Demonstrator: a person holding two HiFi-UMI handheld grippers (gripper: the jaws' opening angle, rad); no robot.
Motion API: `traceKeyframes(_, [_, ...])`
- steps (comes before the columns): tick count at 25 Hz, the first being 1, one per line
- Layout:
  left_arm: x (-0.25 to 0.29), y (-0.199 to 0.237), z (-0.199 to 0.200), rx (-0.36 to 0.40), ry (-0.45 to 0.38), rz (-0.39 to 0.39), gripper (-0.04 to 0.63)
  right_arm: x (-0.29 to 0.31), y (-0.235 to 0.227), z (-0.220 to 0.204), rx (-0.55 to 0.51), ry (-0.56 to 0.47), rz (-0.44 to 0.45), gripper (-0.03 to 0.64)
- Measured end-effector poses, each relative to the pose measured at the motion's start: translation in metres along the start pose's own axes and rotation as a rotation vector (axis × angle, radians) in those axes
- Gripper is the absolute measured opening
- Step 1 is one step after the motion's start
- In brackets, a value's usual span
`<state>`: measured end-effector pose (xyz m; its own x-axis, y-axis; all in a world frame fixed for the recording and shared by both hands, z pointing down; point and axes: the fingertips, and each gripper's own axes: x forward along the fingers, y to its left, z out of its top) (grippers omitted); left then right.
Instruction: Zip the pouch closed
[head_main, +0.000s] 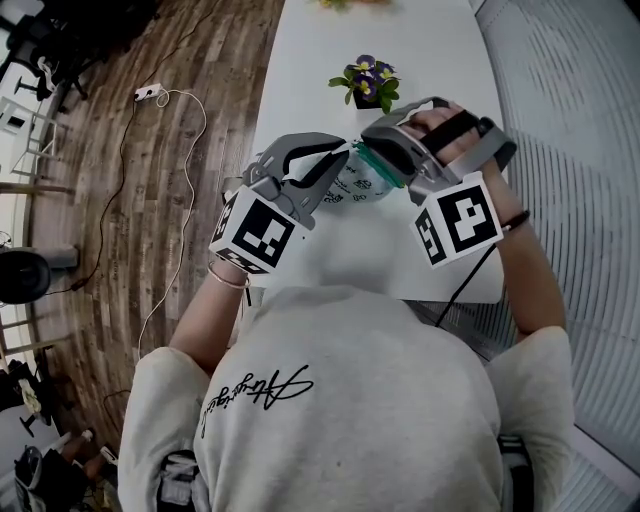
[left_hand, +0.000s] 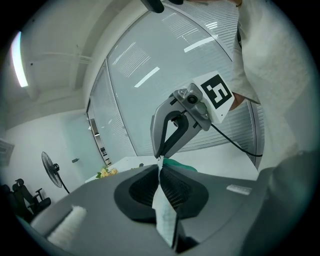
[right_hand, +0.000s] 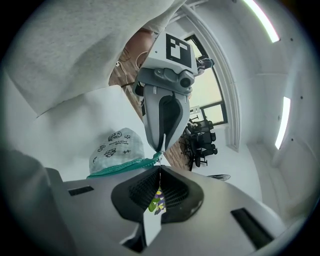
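A white printed pouch (head_main: 352, 186) with a green zipper edge (right_hand: 125, 165) hangs above the white table (head_main: 320, 60), stretched between the two grippers. My left gripper (head_main: 346, 158) is shut on the pouch's fabric, and a white fold (left_hand: 164, 210) runs between its jaws. My right gripper (head_main: 364, 152) is shut at the zipper's end, its tips meeting the left gripper's tips (right_hand: 160, 150); it seems to pinch the small zipper pull (right_hand: 159, 156). In the left gripper view the right gripper (left_hand: 160, 157) sits just beyond the green edge (left_hand: 181, 163).
A small pot of purple flowers (head_main: 367, 82) stands on the table beyond the pouch. The table's left edge borders a wooden floor with a white cable (head_main: 190, 130) and a power strip (head_main: 148, 92). A glass wall with blinds (head_main: 580, 150) runs along the right.
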<state>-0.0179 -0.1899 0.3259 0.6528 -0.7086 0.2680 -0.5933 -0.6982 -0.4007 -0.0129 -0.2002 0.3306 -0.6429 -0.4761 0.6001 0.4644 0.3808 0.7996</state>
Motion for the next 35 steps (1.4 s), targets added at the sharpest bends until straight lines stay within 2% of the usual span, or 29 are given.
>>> traceKeyframes(8, [0.001,0.002,0.002,0.003,0.017,0.005,0.011,-0.001,0.004,-0.013,0.006,0.082,-0.018,0.005])
traceKeyframes(12, [0.001,0.002,0.002,-0.016,0.021,0.012,0.011,-0.002,0.005,-0.017,0.04,0.104,-0.028,0.005])
traceKeyframes(17, [0.004,0.005,-0.001,0.002,0.057,0.041,0.011,-0.002,0.007,-0.026,0.086,0.146,-0.039,0.005])
traceKeyframes(22, [0.005,0.004,-0.004,0.006,0.076,0.038,0.011,0.0,0.009,-0.029,0.13,0.163,-0.048,0.005])
traceKeyframes(35, [0.001,0.013,-0.006,0.012,0.072,0.03,0.011,0.003,0.007,-0.035,0.164,0.256,-0.086,0.005])
